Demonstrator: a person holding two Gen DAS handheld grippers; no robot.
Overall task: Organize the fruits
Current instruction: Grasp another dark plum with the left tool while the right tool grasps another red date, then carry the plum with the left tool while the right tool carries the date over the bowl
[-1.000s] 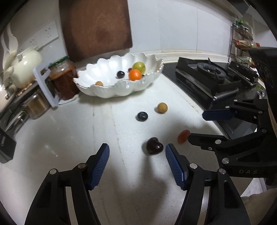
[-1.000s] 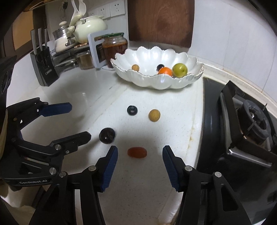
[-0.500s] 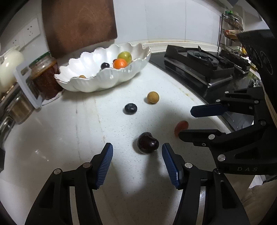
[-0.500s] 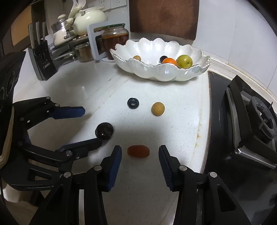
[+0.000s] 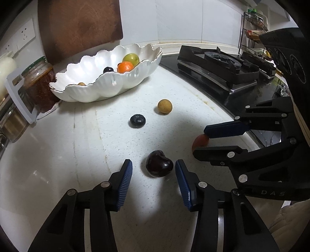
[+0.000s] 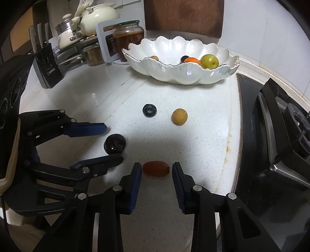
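Note:
A dark cherry point(image 5: 159, 164) lies on the white counter between the open fingers of my left gripper point(image 5: 153, 168); it also shows in the right wrist view point(image 6: 114, 143). A red oblong fruit point(image 6: 155, 168) lies between the open fingers of my right gripper point(image 6: 156, 170), partly hidden in the left wrist view point(image 5: 200, 141). Neither fruit is gripped. A blueberry point(image 5: 137, 121) and a tan round fruit point(image 5: 164, 106) lie farther on. A white scalloped bowl point(image 5: 108, 85) holds an orange, a green fruit, a dark fruit and a small tan one.
A black gas stove point(image 6: 275, 139) borders the counter on the right. A jar point(image 6: 127, 36), a knife block point(image 6: 47, 66), pots and a teapot stand at the back left. A wooden board point(image 6: 184, 17) leans on the wall behind the bowl.
Both grippers have moved forward and down toward the counter. The cherry now sits between the left fingers and the red fruit between the right fingers. Both jaws have narrowed.

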